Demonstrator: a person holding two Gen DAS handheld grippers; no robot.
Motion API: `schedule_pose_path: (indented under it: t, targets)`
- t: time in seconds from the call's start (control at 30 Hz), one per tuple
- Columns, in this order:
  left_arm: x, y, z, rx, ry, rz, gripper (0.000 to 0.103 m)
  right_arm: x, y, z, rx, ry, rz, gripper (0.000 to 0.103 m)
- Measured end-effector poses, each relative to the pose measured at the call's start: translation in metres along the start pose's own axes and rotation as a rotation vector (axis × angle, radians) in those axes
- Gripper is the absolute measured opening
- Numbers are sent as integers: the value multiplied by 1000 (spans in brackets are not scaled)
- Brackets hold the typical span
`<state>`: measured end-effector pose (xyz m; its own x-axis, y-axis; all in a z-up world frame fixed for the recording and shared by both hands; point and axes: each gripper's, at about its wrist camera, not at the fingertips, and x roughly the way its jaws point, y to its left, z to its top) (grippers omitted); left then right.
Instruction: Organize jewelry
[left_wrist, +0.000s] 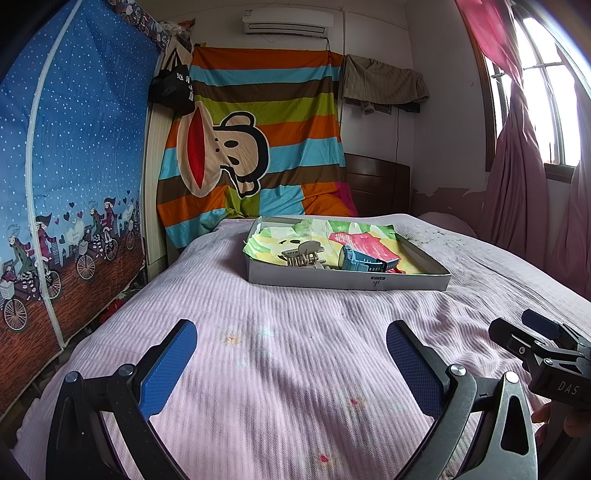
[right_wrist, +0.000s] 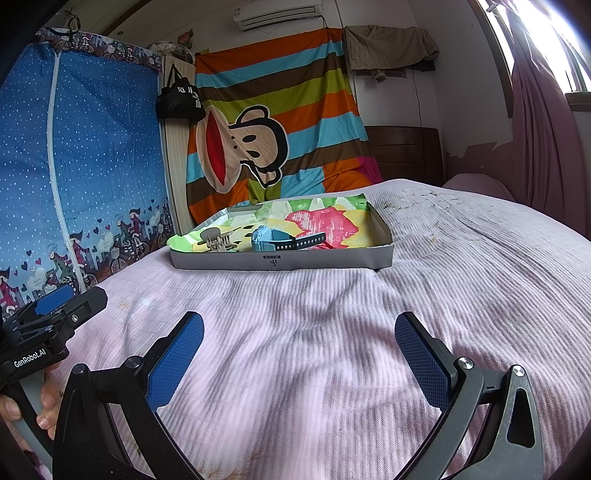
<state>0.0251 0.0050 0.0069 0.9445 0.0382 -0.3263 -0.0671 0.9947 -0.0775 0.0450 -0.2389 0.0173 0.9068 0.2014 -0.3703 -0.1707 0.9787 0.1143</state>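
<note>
A shallow grey cardboard tray (left_wrist: 347, 280) (right_wrist: 280, 263) lined with colourful paper rests on the pink bedspread ahead of both grippers. Inside it lie a beige hair claw clip (left_wrist: 304, 254) (right_wrist: 218, 240) on the left and a blue watch with a strap (left_wrist: 364, 260) (right_wrist: 284, 239) to its right. My left gripper (left_wrist: 291, 350) is open and empty, hovering low over the bedspread well short of the tray. My right gripper (right_wrist: 299, 345) is likewise open with nothing between its blue pads (right_wrist: 177, 360). Each gripper shows at the edge of the other's view.
The bed (left_wrist: 295, 369) fills the foreground. A blue fabric wardrobe (left_wrist: 74, 166) stands along the left side. A striped monkey cloth (left_wrist: 258, 147) hangs behind the bed, with a wooden headboard (left_wrist: 376, 184) and pink curtains (left_wrist: 517, 184) at the right. A hand (right_wrist: 44, 410) holds the left gripper's handle.
</note>
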Motion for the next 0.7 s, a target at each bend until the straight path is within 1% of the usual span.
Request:
schedule_pose_path:
  t: [0.5, 0.7]
  targets:
    - [0, 3, -2, -10, 10, 12, 103, 0, 0, 0, -1, 0, 0, 102]
    - [-2, 1, -2, 4, 5, 18, 103, 0, 0, 0, -1, 0, 0, 102]
